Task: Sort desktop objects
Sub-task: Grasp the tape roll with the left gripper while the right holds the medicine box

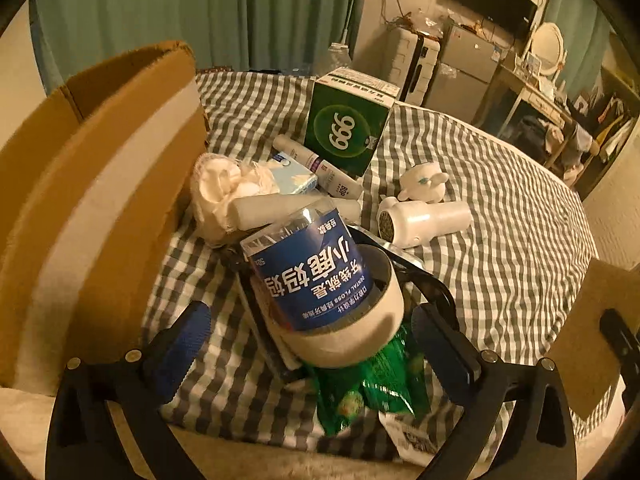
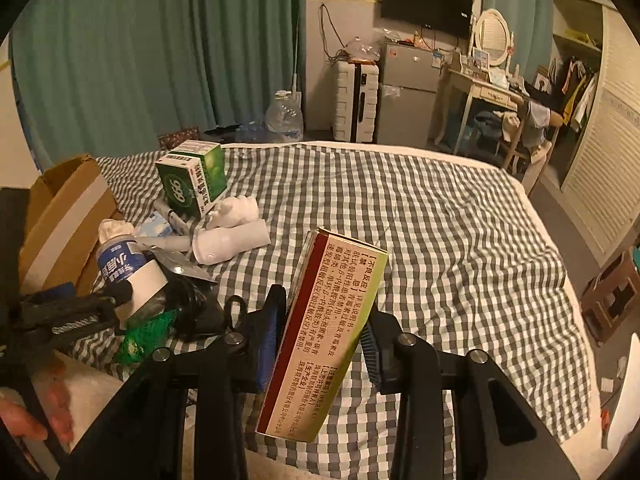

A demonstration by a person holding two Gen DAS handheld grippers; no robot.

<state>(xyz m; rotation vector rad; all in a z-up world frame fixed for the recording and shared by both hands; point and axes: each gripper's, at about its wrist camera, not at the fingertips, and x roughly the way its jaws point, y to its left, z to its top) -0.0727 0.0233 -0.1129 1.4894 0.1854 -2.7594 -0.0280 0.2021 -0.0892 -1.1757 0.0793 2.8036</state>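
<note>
My left gripper [image 1: 312,332] is open around a blue-labelled dental floss jar [image 1: 308,268] that stands tilted in a white tape roll [image 1: 352,340] on the checked bed. The jar also shows in the right wrist view [image 2: 120,260]. My right gripper [image 2: 320,340] is shut on a red and yellow medicine box [image 2: 324,340], held above the checked cover. A green 999 box [image 1: 344,128] [image 2: 188,188], a white lint shaver [image 1: 424,220] [image 2: 228,240], a white toy [image 1: 424,180], white tubes [image 1: 320,164] and crumpled tissue [image 1: 224,188] lie in the pile.
An open cardboard box [image 1: 100,184] stands at the left of the pile, also in the right wrist view [image 2: 64,224]. A green snack bag [image 1: 372,384] lies under the tape roll. The checked bed [image 2: 440,232] stretches to the right. A fridge, suitcase and dresser stand behind.
</note>
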